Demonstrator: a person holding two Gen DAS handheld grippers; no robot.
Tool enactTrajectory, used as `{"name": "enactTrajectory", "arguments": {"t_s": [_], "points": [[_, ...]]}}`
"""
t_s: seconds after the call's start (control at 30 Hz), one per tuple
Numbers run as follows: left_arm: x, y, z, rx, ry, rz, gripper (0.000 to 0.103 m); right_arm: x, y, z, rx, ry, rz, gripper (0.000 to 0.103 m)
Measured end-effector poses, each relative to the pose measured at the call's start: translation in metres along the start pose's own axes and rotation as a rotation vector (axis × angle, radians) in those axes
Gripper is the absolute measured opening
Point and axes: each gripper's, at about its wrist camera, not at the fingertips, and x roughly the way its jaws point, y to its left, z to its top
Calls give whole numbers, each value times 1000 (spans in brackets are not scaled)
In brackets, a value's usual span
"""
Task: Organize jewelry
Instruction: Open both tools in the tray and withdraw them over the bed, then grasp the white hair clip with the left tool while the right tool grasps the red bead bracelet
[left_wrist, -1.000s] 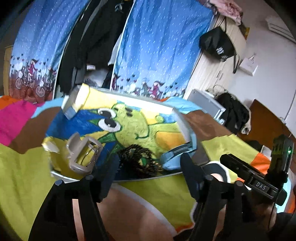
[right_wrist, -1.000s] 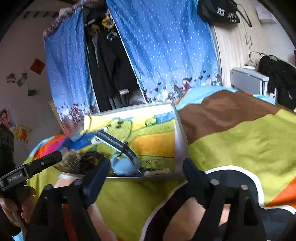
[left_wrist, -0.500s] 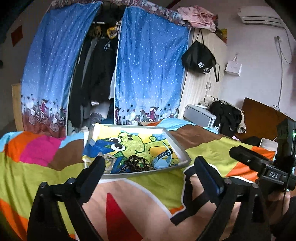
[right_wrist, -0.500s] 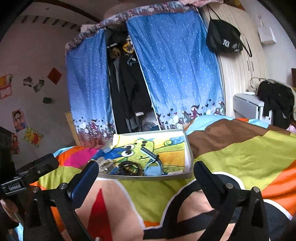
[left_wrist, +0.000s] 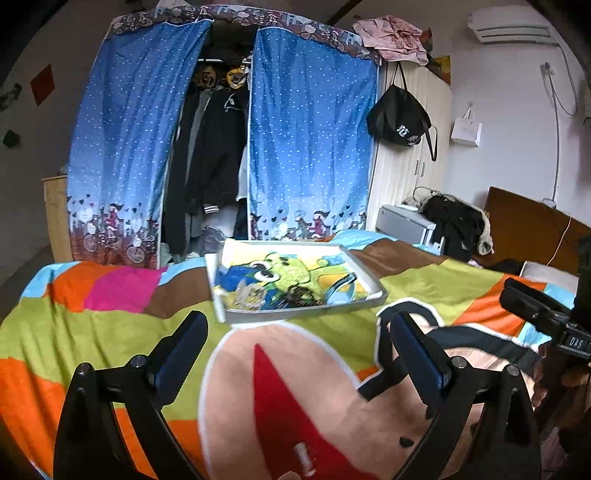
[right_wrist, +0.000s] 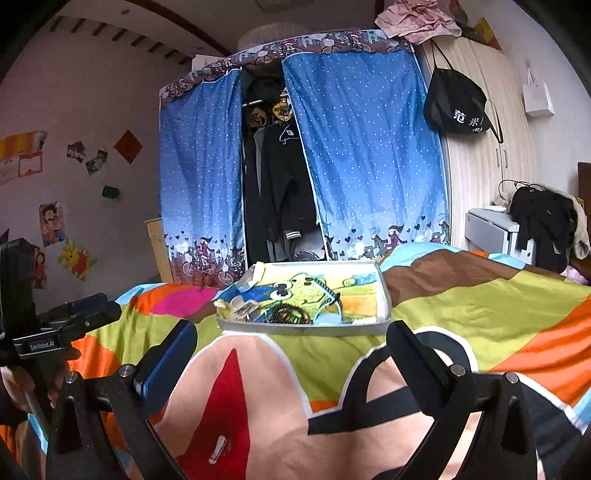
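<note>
A shallow white tray (left_wrist: 306, 314) (right_wrist: 303, 328) with a cartoon frog picture lies on the bed, well ahead of both grippers. In it sit a dark bead bracelet (left_wrist: 299, 295) (right_wrist: 286, 314), a blue watch with a black strap (left_wrist: 338, 290) (right_wrist: 328, 308) and pale silvery pieces (left_wrist: 243, 293) (right_wrist: 238, 306) at its left end. My left gripper (left_wrist: 295, 336) stands open and empty above the bedspread. My right gripper (right_wrist: 291, 345) is open and empty too. A small pale clip (right_wrist: 218, 448) (left_wrist: 303, 458) lies on the red patch close below the grippers.
The bright patchwork bedspread (left_wrist: 110, 325) covers the whole foreground. Beyond the bed hangs a blue curtained wardrobe (left_wrist: 306, 147) with dark clothes in its gap. A white cabinet (left_wrist: 406, 221) with a black garment stands right. A hand (right_wrist: 22, 387) holds the other gripper's handle at left.
Both grippers have pulled back and up from the tray, which was right at the fingertips a second ago and now lies well ahead. Both stay open and empty.
</note>
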Motion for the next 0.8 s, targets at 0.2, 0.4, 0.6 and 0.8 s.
{"name": "enactTrajectory", "arguments": {"t_s": [0.2,0.4,0.6,0.8], "points": [[-16,11,-39,12,53,23,97,4,19,-33,-31,58,8,103],[-16,20,-92,-36,149,51,97,12,32,-74,-50,151,29,103],[-17,24,-140,-77,239,82,97,13,40,-113,-50,232,43,103],[-16,24,-172,-116,312,102,97,22,41,-148,-26,347,57,103]]}}
